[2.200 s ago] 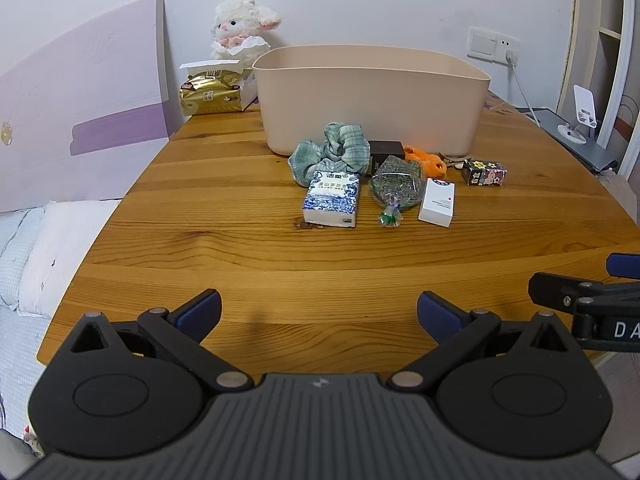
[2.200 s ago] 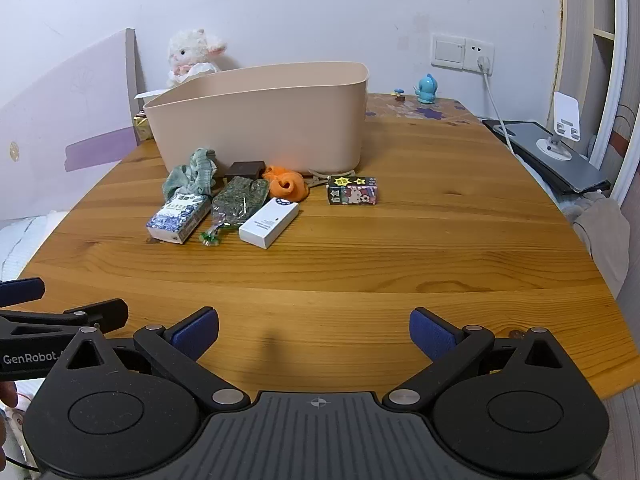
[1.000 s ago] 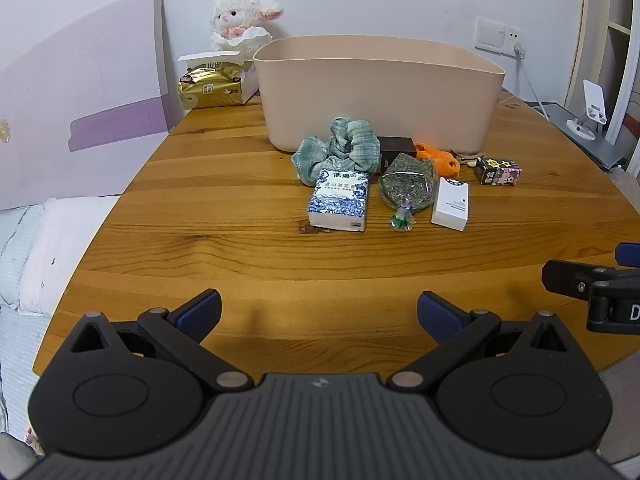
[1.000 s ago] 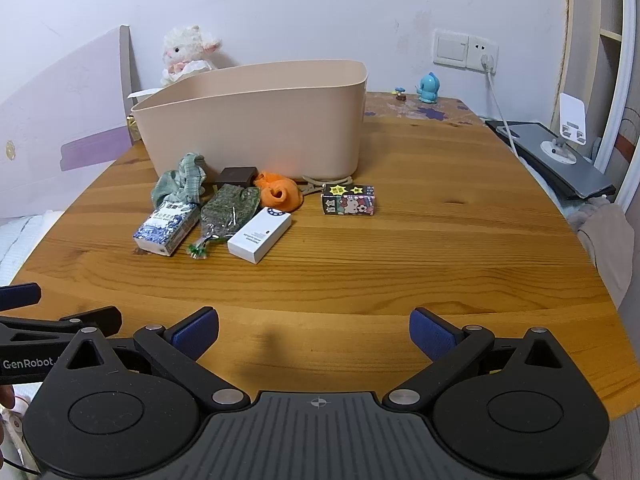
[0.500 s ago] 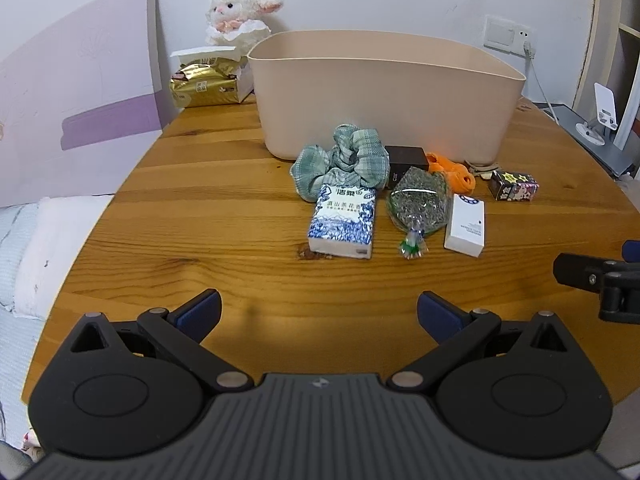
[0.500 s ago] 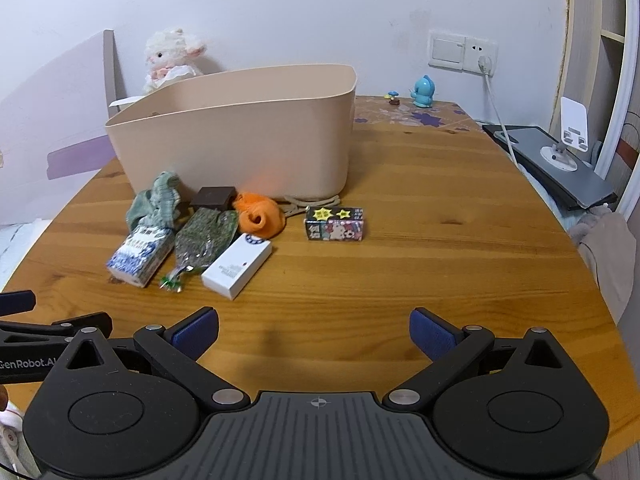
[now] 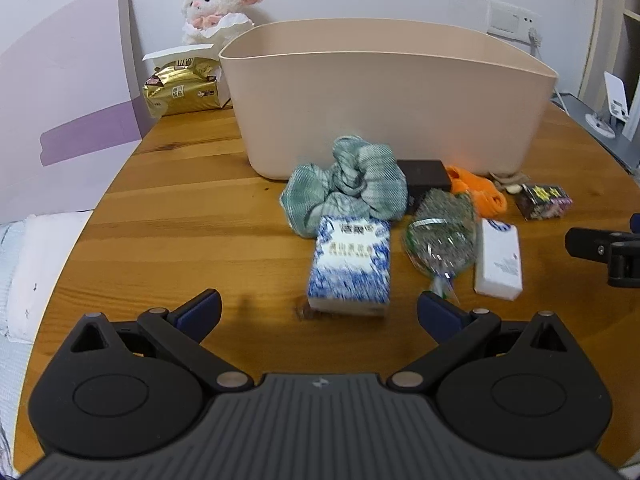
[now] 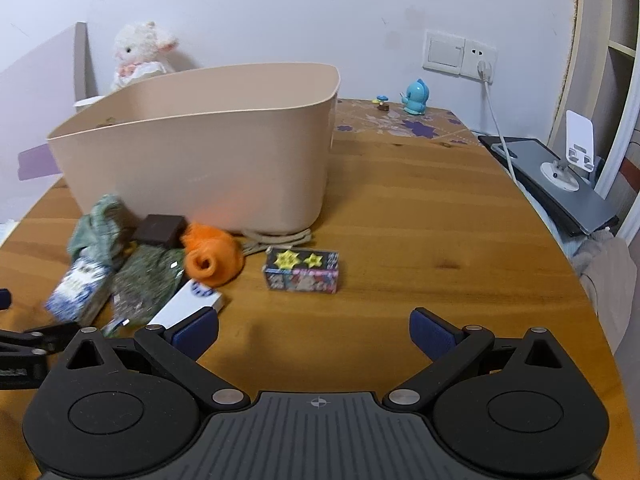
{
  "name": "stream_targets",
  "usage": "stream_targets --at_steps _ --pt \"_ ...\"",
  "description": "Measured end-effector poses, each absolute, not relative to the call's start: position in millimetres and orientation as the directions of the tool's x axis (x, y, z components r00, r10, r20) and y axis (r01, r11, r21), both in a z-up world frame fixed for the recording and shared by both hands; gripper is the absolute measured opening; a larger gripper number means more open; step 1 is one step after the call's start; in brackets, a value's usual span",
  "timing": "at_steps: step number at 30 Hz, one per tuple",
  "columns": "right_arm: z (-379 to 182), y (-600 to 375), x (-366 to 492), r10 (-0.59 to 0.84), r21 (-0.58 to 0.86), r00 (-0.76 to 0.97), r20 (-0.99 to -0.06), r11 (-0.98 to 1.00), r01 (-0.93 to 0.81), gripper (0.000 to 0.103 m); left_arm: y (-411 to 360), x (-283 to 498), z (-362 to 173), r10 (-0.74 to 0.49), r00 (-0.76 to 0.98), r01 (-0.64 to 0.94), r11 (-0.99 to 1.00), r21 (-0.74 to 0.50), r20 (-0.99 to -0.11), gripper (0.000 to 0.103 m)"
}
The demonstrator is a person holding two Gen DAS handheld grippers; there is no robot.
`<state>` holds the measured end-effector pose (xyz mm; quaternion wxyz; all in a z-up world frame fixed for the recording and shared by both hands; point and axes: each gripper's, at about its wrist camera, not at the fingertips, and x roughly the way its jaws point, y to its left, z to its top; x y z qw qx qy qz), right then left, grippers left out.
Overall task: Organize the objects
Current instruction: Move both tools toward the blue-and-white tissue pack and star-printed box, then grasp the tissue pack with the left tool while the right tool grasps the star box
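A beige plastic bin [image 7: 384,92] [image 8: 200,160] stands on the wooden table [image 7: 180,220]. In front of it lie a green checked scrunchie [image 7: 348,188], a blue-and-white tissue pack [image 7: 350,266], a dark box [image 7: 424,174], a green foil packet [image 7: 442,232], an orange woolly item [image 8: 212,258], a white box [image 7: 498,258] and a small colourful star-printed box [image 8: 302,270]. My left gripper [image 7: 318,312] is open just short of the tissue pack. My right gripper [image 8: 314,330] is open, just short of the star-printed box.
A plush lamb [image 7: 216,4] and a gold tissue pack [image 7: 182,88] sit behind the bin at the left. A blue figurine [image 8: 416,98], a wall socket with a white cable [image 8: 498,128] and a phone stand on a grey laptop [image 8: 568,160] are at the right. A bed lies left of the table.
Both grippers have moved forward towards the row of objects, which now look bigger and closer. Both stay open and nothing was picked up.
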<state>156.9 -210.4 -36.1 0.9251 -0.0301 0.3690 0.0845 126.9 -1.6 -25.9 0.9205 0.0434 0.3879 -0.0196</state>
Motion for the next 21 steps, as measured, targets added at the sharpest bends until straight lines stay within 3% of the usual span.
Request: stream_targets --at_steps 6,11,15,18,20,21 --pt "-47 -205 188 0.115 -0.027 0.705 -0.7 0.982 -0.188 0.103 3 153 -31 -0.019 0.675 0.059 0.998 0.029 -0.738 0.103" --pt "-59 -197 205 0.102 -0.045 0.683 -0.724 0.98 -0.194 0.087 9 171 -39 -0.036 0.629 0.042 0.999 -0.012 -0.777 0.103" --pt "-61 -197 209 0.12 -0.025 0.683 -0.72 0.98 -0.198 0.082 8 176 -44 -0.019 0.634 0.044 0.999 0.012 -0.773 0.101" --pt "-59 -199 210 0.131 -0.006 0.693 -0.709 0.981 -0.192 0.064 8 177 -42 -0.028 0.646 0.058 0.998 0.011 -0.763 0.09" --pt "-57 -199 209 0.134 -0.006 0.696 -0.706 0.981 -0.195 0.047 7 176 -40 -0.04 0.652 0.072 0.997 0.01 -0.757 0.074" --pt "-56 -197 209 0.132 -0.01 0.695 -0.707 0.98 -0.197 0.047 6 177 -38 -0.046 0.652 0.08 0.997 0.009 -0.757 0.07"
